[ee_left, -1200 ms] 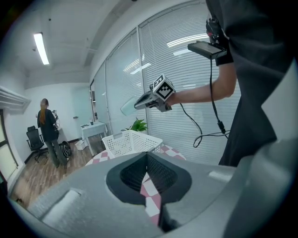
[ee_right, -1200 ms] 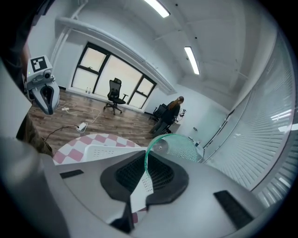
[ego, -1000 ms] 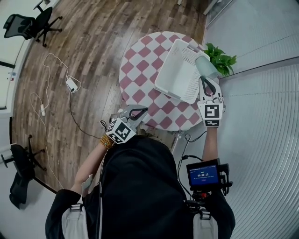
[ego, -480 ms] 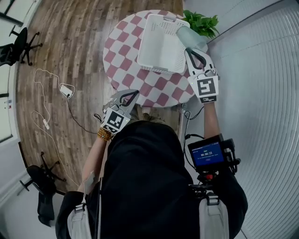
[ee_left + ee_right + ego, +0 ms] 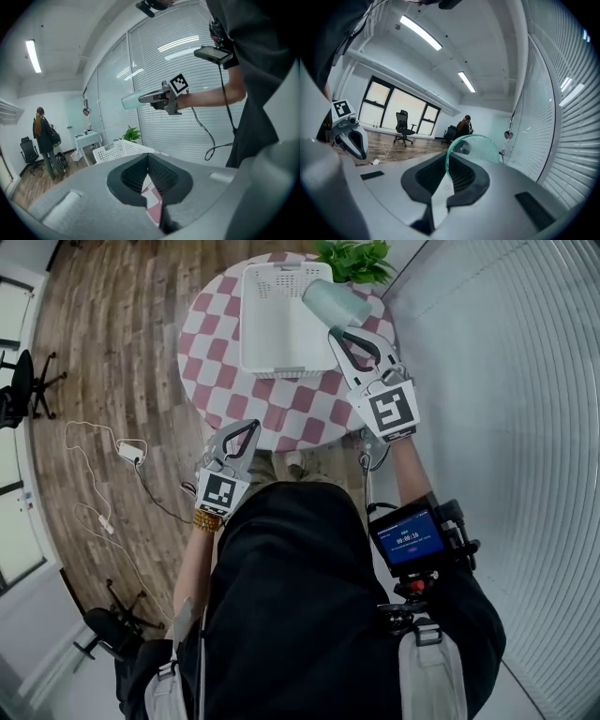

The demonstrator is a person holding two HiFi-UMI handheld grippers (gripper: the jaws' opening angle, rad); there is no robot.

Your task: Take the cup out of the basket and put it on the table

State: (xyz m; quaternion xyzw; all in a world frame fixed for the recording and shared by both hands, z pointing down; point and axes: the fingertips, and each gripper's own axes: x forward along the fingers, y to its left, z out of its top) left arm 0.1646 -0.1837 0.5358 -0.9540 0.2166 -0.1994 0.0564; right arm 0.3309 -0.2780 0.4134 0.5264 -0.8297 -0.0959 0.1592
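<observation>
Cup [image 5: 336,302]: pale green and see-through. It is held up in the air off the basket's far right corner. It is out of the basket and touches neither the basket nor the tabletop. The left gripper view shows it well above the basket's rim.
Cup axis: tipped over on its side, with the long axis near level and roughly in line with the right tool. The rim end sits at the tool. The body points away from the person, toward the far edge of the tabletop.
Right tool [image 5: 334,332]: clenched on the cup's thin wall at the rim, with a dark pad on either side of it. It is raised above the tabletop's right side, just beside the basket, with its marker cube toward the person.
Left tool [image 5: 251,426]: jaws brought together with nothing between them. It is held at the near left edge of the tabletop, tips aimed toward the basket but well apart from it.
Basket [image 5: 281,371]: white, rectangular, with perforated walls. It stands upright on the far half of the tabletop.
Tabletop [image 5: 211,343]: round, under a red-and-white checked cloth.
Plant [image 5: 354,257]: green leaves at the far edge, just beyond the cup and beside the slatted blinds.
Floor [image 5: 112,352]: dark wood boards, with a white cable [image 5: 94,479] trailing to the left of the tabletop.
Room: both gripper views show office chairs and people standing far off.
</observation>
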